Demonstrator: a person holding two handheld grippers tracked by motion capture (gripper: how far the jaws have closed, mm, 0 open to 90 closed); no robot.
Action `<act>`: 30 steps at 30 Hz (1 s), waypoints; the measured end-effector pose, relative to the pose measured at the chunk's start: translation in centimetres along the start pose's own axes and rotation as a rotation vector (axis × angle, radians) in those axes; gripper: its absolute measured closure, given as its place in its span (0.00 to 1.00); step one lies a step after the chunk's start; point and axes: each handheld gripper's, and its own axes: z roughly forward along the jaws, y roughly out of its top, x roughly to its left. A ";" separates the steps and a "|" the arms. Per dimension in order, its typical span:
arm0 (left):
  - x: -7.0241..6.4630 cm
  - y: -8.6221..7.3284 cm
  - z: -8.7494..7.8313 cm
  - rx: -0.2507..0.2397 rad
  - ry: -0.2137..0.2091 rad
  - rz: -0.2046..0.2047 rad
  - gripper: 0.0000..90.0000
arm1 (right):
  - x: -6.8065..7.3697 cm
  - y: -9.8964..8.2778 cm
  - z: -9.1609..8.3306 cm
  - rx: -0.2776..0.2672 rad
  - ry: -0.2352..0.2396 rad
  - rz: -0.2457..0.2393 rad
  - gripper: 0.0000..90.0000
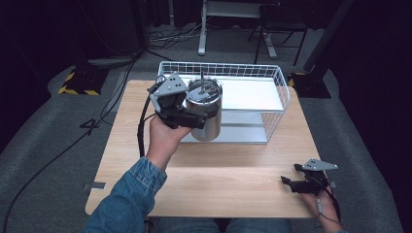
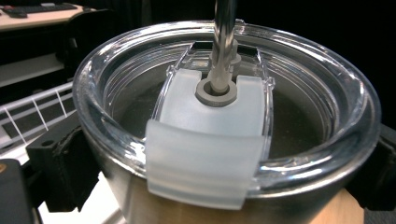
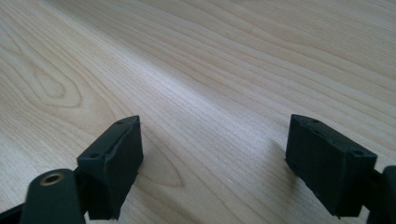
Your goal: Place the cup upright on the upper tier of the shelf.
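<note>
Seen from the high view, the left tongs clamp a steel tumbler from its near side, holding it upright at the front left corner of a white wire basket that stands at the far edge of the wooden counter; whether the tumbler's base rests on the basket's floor or hangs just above it cannot be told. A metal straw rises from the clear lid. A hand in a denim sleeve carries those tongs, with a black cable trailing beside the wrist. The right tongs lie low over the counter's near right corner, well apart from the tumbler. In the left gripper view, the tumbler sits between the two black jaws, which press against its sides just under the rim; the lid is seated, its frosted slider faces the camera, and the straw passes through a grey ring at the centre. The basket's wire wall shows at left. In the right gripper view, the right tongs stand wide open with nothing between them, close above the bare wood grain of the counter.
</note>
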 end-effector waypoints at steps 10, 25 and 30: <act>0.6 3.5 0.9 -0.036 0.023 0.024 0.04 | 0.0 0.0 0.0 0.001 0.000 0.002 0.22; 2.9 7.0 3.7 -0.064 0.083 0.001 0.04 | 0.0 0.0 0.0 0.000 0.000 0.006 0.20; 4.0 7.6 4.9 -0.068 0.102 -0.018 0.04 | 0.0 0.0 0.0 0.003 -0.005 0.005 0.19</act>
